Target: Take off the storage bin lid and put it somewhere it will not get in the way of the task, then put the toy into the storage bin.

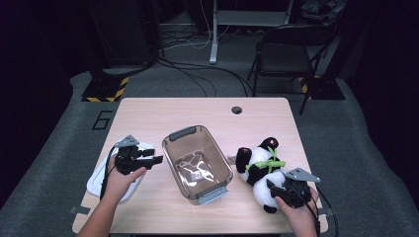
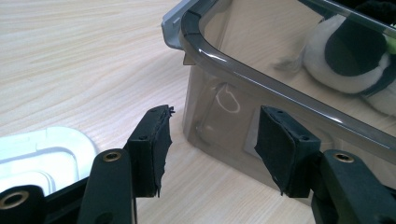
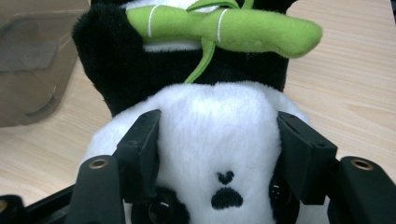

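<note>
The plush panda (image 1: pixel 262 170) lies on the wooden counter (image 1: pixel 148 111) at about four o'clock from the clear plastic bin (image 1: pixel 197 163), which stands mid-counter with grey latches at its twelve and six o'clock ends. The panda's white head points toward the person and a green plush bamboo stalk (image 3: pixel 224 25) crosses its black chest.

The right tool (image 1: pixel 282 190) sits at the panda's head, near the counter's five o'clock corner. In the right gripper view its two black pads (image 3: pixel 140 154) flank the white muzzle, one at nine and one at three o'clock of the stitched nose, both sunk against the fur, so the tool is holding the panda's head, with the head filling the gap between the pads.

The left tool (image 1: pixel 153 160) rests at nine o'clock of the bin, above a white lid (image 1: pixel 96 180) lying flat on the counter. Its jaws stand partly apart with nothing between them, aimed at the bin's near wall; the left gripper view shows the pads (image 2: pixel 156 144) just short of that wall.
</note>
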{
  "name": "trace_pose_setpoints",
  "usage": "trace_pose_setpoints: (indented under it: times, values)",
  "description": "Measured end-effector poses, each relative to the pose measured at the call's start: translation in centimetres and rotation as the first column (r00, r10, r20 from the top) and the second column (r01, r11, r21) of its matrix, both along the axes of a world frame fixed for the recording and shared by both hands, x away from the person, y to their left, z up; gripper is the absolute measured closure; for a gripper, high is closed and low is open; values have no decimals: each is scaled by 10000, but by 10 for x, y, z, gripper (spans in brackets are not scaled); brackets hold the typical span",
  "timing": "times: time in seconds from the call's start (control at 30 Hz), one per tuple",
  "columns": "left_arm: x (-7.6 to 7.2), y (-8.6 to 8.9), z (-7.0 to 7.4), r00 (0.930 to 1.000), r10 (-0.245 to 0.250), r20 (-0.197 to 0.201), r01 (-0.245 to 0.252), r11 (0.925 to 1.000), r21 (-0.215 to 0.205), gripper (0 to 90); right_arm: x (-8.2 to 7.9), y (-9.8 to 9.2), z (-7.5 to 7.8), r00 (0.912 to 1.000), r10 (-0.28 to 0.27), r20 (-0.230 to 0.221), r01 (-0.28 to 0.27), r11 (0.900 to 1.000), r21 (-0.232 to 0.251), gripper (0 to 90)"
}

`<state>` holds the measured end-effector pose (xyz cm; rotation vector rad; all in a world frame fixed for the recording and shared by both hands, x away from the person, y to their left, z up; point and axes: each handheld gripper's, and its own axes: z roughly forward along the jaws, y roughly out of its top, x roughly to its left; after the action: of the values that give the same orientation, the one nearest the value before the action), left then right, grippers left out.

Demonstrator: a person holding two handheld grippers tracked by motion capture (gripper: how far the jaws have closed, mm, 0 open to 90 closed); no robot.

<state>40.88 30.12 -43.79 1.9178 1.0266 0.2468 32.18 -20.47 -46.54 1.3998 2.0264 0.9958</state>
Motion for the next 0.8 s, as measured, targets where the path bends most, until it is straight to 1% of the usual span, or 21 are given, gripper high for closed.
trace_pose_setpoints:
  times: [0.1,0.17,0.2,0.3,0.33,0.37,0.47,0.5,0.53,0.6,0.63,0.67,0.7,0.8]
  values:
    - [-1,1,0,10000,15,22,-15,10000,41,443,-1,2,1,10000,79,21,-79,9998,-194,390]
    - [-1,1,-1,10000,48,62,-48,10000,-62,443,-1,1,2,9999,167,0,-167,9995,-264,415]
    - [-1,2,0,10000,10,7,-10,10000,-3,443,-1,1,2,9999,162,-41,-163,9997,-193,427]
    - [-1,3,0,10000,73,27,-73,9999,-79,442,0,1,2,9996,197,-178,-200,9996,-184,462]
    - [0,3,0,9998,169,56,-168,9998,-116,442,0,1,3,9996,237,-181,-241,9995,-224,476]
    - [0,4,0,9999,111,-20,-111,9999,-99,443,0,1,3,9994,256,-244,-262,9993,-250,493]
    - [1,5,1,9999,155,9,-155,9998,-138,443,0,2,4,9993,265,-265,-274,9990,-340,532]
    - [1,5,2,9998,212,41,-212,9997,-150,443,0,2,5,9993,255,-258,-262,9992,-292,543]
    - [2,6,3,9998,219,-9,-219,9996,-171,443,-1,2,5,9994,233,-240,-239,9993,-273,554]
    - [4,6,5,9998,219,10,-218,9997,-103,442,-2,2,7,9996,207,-201,-211,9996,-193,575]
    - [5,5,5,9998,212,71,-211,9997,-115,442,-3,3,8,9997,216,-140,-219,9995,-228,584]
    - [5,5,7,9998,212,40,-212,9997,-101,442,-3,3,9,9997,242,-104,-244,9994,-251,594]
    - [6,5,8,9996,248,142,-246,9996,-134,441,-3,4,10,9998,210,-48,-211,9994,-272,603]
    - [9,5,13,9995,235,197,-232,9997,-124,441,-4,5,13,9999,168,-1,-168,9997,-185,622]
